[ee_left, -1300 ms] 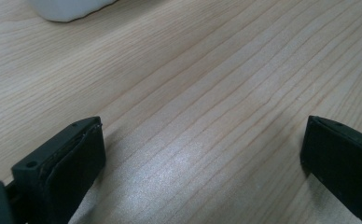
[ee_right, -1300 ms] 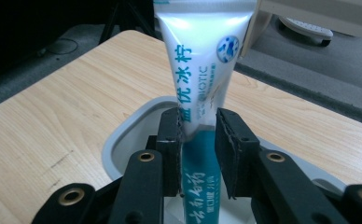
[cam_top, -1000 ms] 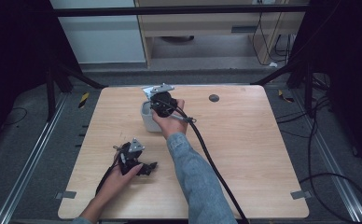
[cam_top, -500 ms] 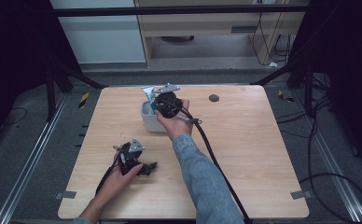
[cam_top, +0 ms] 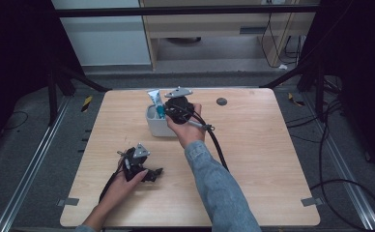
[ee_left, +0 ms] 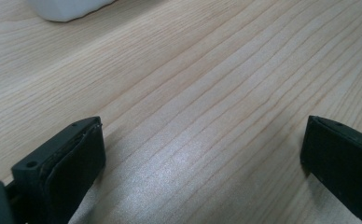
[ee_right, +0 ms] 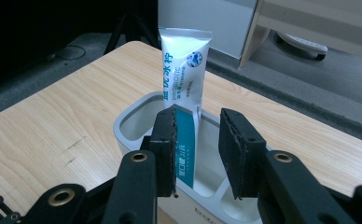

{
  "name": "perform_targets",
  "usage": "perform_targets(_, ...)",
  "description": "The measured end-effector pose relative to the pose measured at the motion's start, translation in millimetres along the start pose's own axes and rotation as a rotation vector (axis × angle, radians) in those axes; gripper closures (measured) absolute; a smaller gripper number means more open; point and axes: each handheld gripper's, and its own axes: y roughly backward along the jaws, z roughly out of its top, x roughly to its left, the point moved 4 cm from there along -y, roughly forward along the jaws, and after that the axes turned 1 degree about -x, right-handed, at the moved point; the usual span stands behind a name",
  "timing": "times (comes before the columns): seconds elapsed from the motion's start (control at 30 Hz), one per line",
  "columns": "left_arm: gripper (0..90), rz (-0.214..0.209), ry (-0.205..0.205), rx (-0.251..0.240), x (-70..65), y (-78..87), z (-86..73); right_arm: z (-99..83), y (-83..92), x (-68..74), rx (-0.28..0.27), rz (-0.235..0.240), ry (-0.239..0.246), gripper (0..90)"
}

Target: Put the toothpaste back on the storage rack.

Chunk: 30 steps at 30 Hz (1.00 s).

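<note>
A white and teal toothpaste tube [ee_right: 184,70] stands upright in a white compartmented holder [ee_right: 128,119] on the wooden table. In the high view the tube [cam_top: 154,100] rises from the holder [cam_top: 154,126] at the table's far middle. My right gripper [ee_right: 198,116] hovers just in front of the holder, its jaws a little apart and nothing pressed between the pads; the tube stands just beyond them. In the high view that gripper [cam_top: 165,112] is at the holder's right side. My left gripper [cam_top: 152,173] lies on the table near the front left, open wide over bare wood [ee_left: 200,135].
A small dark disc [cam_top: 221,101] lies on the table behind and to the right of the holder. The right gripper's black cable [cam_top: 217,145] trails across the tabletop. The holder's base [ee_left: 62,9] shows at the far edge of the left gripper view.
My right gripper has drawn slightly right and up, away from the holder, while the tube stays upright in it. The left hand has kept still.
</note>
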Motion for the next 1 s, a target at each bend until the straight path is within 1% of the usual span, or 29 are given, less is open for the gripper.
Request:
perform_targets(0.07, 0.0, 0.000, 0.000, 0.000, 0.0, 0.0, 0.0, 0.0, 2.9, -0.7, 0.000, 0.003, 0.000, 66.6)
perform_targets(0.1, 0.0, 0.000, 0.000, 0.000, -0.1, 0.0, -0.1, 0.8, 6.3, -1.9, -0.004, 0.002, 0.008, 66.2)
perform_targets(0.23, 0.0, 0.000, 0.000, 0.000, -0.1, 0.1, -0.1, 1.7, 11.5, -2.9, -0.010, 0.002, 0.003, 65.5)
perform_targets(0.27, 0.0, 0.000, 0.000, 0.000, -0.1, 0.1, -0.1, 2.1, 14.6, -3.8, -0.018, -0.005, 0.006, 65.5)
perform_targets(0.3, 0.0, 0.001, -0.001, 0.000, 0.0, 0.1, -0.1, 2.6, 20.8, -6.6, -0.037, -0.022, 0.005, 65.3)
perform_targets(0.33, 0.0, 0.001, -0.001, 0.000, 0.0, 0.1, -0.1, 2.0, 23.5, -8.2, -0.041, -0.023, -0.005, 64.9)
perform_targets(0.4, 0.0, 0.001, 0.000, -0.001, -0.1, 0.0, 0.0, 1.3, 24.9, -9.7, -0.042, -0.021, -0.004, 64.7)
perform_targets(0.43, 0.0, 0.001, 0.001, -0.001, -0.1, 0.0, 0.0, -1.3, 28.8, -13.0, -0.038, -0.024, -0.004, 63.8)
perform_targets(0.47, 0.0, 0.001, 0.001, -0.001, -0.1, 0.0, 0.0, -1.3, 28.8, -13.0, -0.038, -0.024, -0.004, 63.8)
perform_targets(0.57, 0.0, 0.000, 0.001, -0.001, -0.1, -0.1, 0.0, -6.2, 36.2, -18.3, -0.032, -0.025, -0.014, 62.4)
perform_targets(0.67, 0.0, 0.000, 0.001, -0.001, -0.1, -0.1, 0.0, -8.4, 39.3, -20.9, -0.031, -0.028, -0.008, 62.6)
perform_targets(0.77, 0.0, -0.001, 0.001, -0.001, -0.1, 0.0, 0.0, -12.6, 45.6, -27.5, -0.029, -0.026, -0.021, 59.3)
perform_targets(0.87, 0.0, 0.000, 0.001, -0.002, -0.2, -0.1, 0.0, -15.5, 48.4, -31.1, -0.025, -0.025, -0.025, 56.8)
perform_targets(0.9, 0.0, -0.001, 0.001, -0.002, -0.2, -0.1, 0.0, -17.7, 50.6, -34.0, -0.024, -0.023, -0.016, 54.4)
perform_targets(0.93, 0.0, -0.001, 0.001, -0.002, -0.2, -0.1, 0.0, -17.7, 50.6, -34.0, -0.024, -0.023, -0.016, 54.4)
perform_targets(0.97, 0.0, 0.000, 0.001, -0.002, -0.2, -0.1, 0.0, -18.9, 52.8, -37.3, -0.039, -0.043, 0.009, 50.5)
perform_targets(1.0, 0.0, 0.000, 0.001, -0.002, -0.2, -0.1, 0.0, -18.9, 52.8, -37.3, -0.039, -0.043, 0.009, 50.5)
